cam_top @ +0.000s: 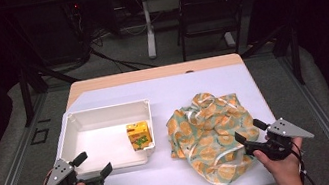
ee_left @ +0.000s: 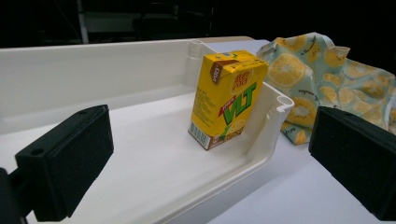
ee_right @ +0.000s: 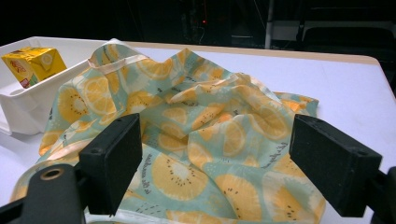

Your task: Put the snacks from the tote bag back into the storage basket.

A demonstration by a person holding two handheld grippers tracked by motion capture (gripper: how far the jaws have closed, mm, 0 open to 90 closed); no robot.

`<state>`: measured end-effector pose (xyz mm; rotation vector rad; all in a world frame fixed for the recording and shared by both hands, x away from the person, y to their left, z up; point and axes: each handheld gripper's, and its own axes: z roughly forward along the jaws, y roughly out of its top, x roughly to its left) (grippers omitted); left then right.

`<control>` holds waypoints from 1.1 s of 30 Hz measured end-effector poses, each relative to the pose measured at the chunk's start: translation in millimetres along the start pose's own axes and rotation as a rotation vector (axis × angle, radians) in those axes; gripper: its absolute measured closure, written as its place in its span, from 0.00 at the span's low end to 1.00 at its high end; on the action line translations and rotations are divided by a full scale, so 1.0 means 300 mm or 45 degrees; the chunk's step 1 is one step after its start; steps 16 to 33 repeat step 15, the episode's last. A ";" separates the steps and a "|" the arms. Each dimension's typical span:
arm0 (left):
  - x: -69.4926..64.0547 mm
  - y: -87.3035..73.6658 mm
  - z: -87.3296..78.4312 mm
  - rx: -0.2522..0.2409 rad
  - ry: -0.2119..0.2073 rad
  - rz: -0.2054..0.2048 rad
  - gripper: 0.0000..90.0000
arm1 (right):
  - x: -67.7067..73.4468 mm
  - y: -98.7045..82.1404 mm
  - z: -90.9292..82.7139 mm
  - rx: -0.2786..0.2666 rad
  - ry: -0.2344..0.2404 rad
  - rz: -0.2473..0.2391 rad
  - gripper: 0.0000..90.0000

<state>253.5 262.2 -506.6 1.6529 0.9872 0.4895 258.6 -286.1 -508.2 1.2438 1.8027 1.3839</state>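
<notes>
From above, a crumpled lemon-print cloth bag [cam_top: 211, 135] lies on the right half of the white table [cam_top: 177, 181], its near right edge just ahead of the right gripper [cam_top: 249, 135], whose jaws stand spread and empty. The left gripper [cam_top: 94, 164], also spread, hovers at the near rim of a white tray [cam_top: 100, 112] holding a yellow drink carton [cam_top: 139, 135]. The left gripper view looks along wide-apart jaws into the tray, where the carton [ee_left: 227, 98] stands upright in the corner nearest the bag [ee_left: 322, 70]. The right gripper view frames the bag [ee_right: 201, 140] between open jaws, its folds heaped toward the tray [ee_right: 28, 100] at far left; nothing stands between.
</notes>
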 end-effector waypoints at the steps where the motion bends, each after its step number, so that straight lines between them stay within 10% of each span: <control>1: 0.002 -0.001 0.000 0.001 0.001 -0.002 0.00 | 0.001 0.000 0.000 0.001 -0.002 -0.002 0.18; 33: 0.017 -0.004 0.005 0.005 0.006 -0.014 0.00 | 0.000 -0.006 0.006 0.011 0.000 0.004 0.18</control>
